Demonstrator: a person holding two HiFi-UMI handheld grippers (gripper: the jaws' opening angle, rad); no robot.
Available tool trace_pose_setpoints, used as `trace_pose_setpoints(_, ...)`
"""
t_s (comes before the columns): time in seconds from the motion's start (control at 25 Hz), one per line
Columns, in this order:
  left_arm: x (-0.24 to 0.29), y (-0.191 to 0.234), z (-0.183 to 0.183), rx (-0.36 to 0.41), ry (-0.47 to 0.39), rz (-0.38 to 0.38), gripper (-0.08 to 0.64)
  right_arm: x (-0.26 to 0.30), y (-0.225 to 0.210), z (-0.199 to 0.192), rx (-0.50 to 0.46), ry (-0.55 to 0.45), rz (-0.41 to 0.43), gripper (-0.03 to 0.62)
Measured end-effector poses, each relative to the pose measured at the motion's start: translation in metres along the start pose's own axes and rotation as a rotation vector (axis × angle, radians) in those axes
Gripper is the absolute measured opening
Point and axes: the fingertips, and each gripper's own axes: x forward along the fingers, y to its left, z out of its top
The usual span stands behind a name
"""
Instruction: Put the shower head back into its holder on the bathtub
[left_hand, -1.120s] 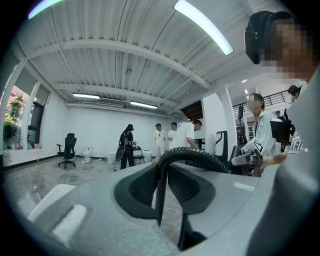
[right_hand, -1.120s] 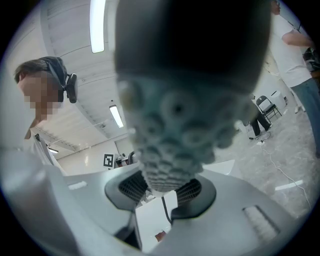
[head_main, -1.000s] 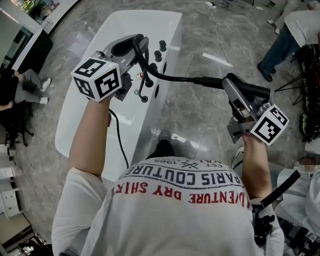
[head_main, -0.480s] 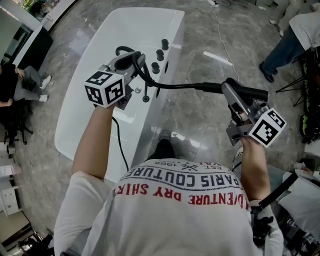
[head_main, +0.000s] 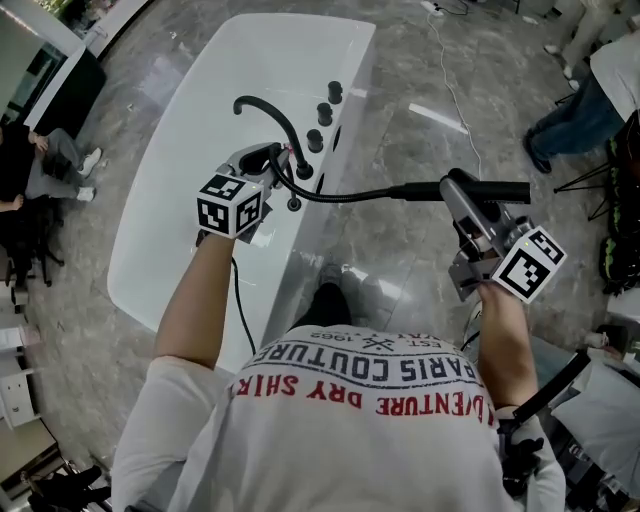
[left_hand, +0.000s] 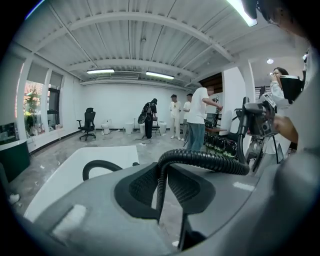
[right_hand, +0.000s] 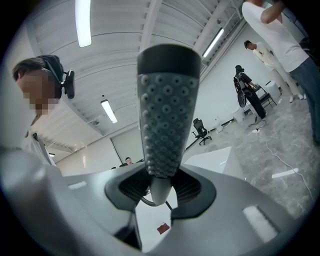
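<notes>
My left gripper (head_main: 272, 162) hangs over the near rim of the white bathtub (head_main: 190, 120), shut on the black ribbed shower hose (head_main: 350, 192). In the left gripper view the hose (left_hand: 161, 182) rises between the jaws and bends off to the right. The hose runs across to the shower head (head_main: 488, 188), held out over the floor to the right of the tub. My right gripper (head_main: 462, 205) is shut on it. The right gripper view shows its dotted spray face (right_hand: 166, 115) standing upright, with its neck clamped between the jaws. A black curved spout (head_main: 266, 108) and round knobs (head_main: 325, 100) stand on the tub rim, with a small black fitting (head_main: 293, 204) beside the left gripper.
The tub stands on a grey marble floor (head_main: 400, 70). A white cable (head_main: 445, 60) lies on the floor behind it. A person in jeans (head_main: 590, 95) stands at the upper right and another sits at the far left (head_main: 40, 160). Black stands crowd the right edge (head_main: 615, 200).
My left gripper has come down and to the right with the hose, ending close above the tub rim near the spout. The right gripper with the shower head has sunk a little.
</notes>
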Motion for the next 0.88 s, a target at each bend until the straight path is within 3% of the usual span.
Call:
trace_pose_setpoints(0.36, 0.028, 0.018, -0.09, 0.002, 0.153, 0.03, 0.066, 0.024, -0.016, -0.015, 0.01, 0.035, 0.01, 0.137)
trace_pose_setpoints(0.88, 0.041, 0.025, -0.187, -0.087, 0.348, 0.021, 0.067, 0.05, -0.021, -0.027, 0.043, 0.073, 0.009, 0.137)
